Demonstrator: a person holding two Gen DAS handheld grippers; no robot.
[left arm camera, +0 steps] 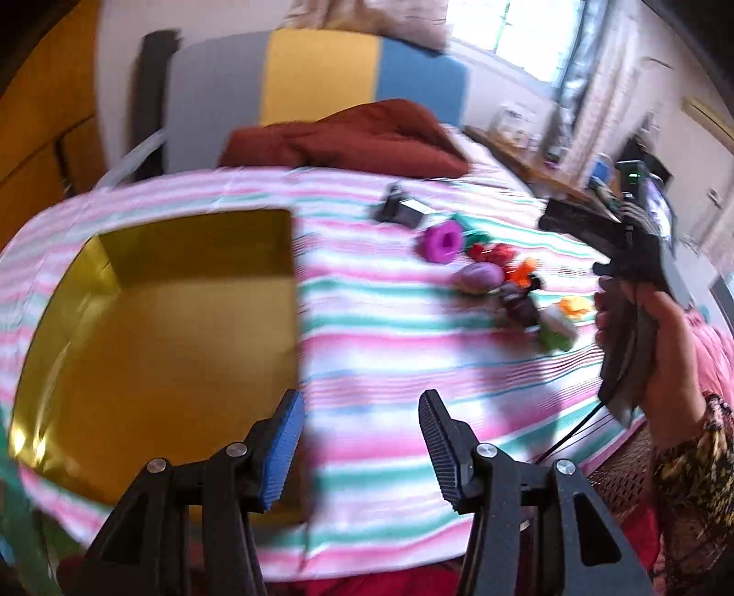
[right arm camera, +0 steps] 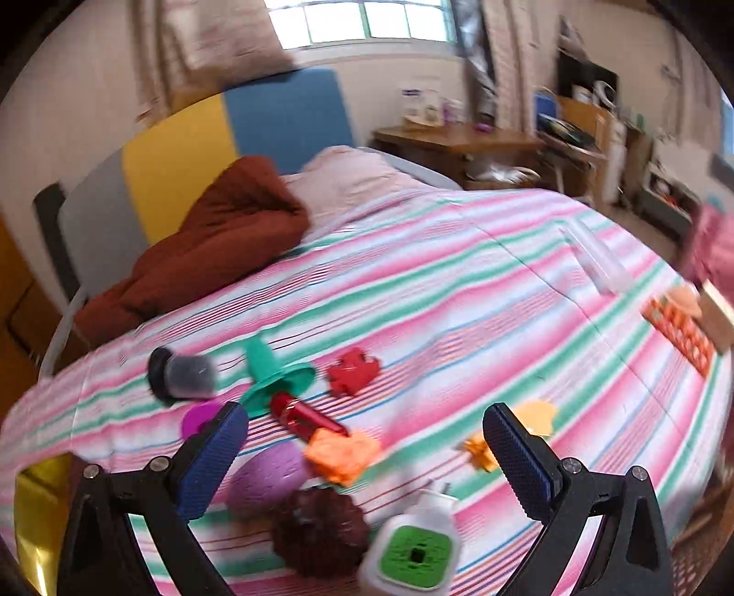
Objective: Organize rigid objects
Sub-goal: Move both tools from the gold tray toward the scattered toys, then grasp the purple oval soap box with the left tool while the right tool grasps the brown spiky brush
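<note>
- The small rigid objects lie in a loose cluster on the bed: a purple ring (left arm camera: pixel 439 240), a lilac oval piece (right arm camera: pixel 268 477), a red cylinder (right arm camera: pixel 305 418), an orange crumpled shape (right arm camera: pixel 344 454), a dark brown ridged piece (right arm camera: pixel 321 532), a white-and-green plug-in device (right arm camera: pixel 413 548), a green funnel (right arm camera: pixel 275 380), a red cross-shaped block (right arm camera: pixel 353 371) and a dark-capped jar (right arm camera: pixel 183 376) lying on its side.
- The gold box (left arm camera: pixel 174 348) sits open and empty, apart from the cluster, likely as the place the objects are meant to go.
- The right gripper (right arm camera: pixel 364 458) hovers over the cluster with fingers spread wide, holding nothing, probably lining up on a piece to pick.
- The left gripper (left arm camera: pixel 362 451) hangs near the box's right edge, also spread and empty, likely waiting by the container.
- Nothing appears sorted yet.
- The surface is a soft pink, green and white striped bedspread (right arm camera: pixel 458 284), so pieces may tip when nudged.
- Beyond it lie a rust-brown blanket (right arm camera: pixel 220 238), a grey, yellow and blue headboard (left arm camera: pixel 321 78), a wooden desk (right arm camera: pixel 458 137) and a bright window (right arm camera: pixel 358 20).
</note>
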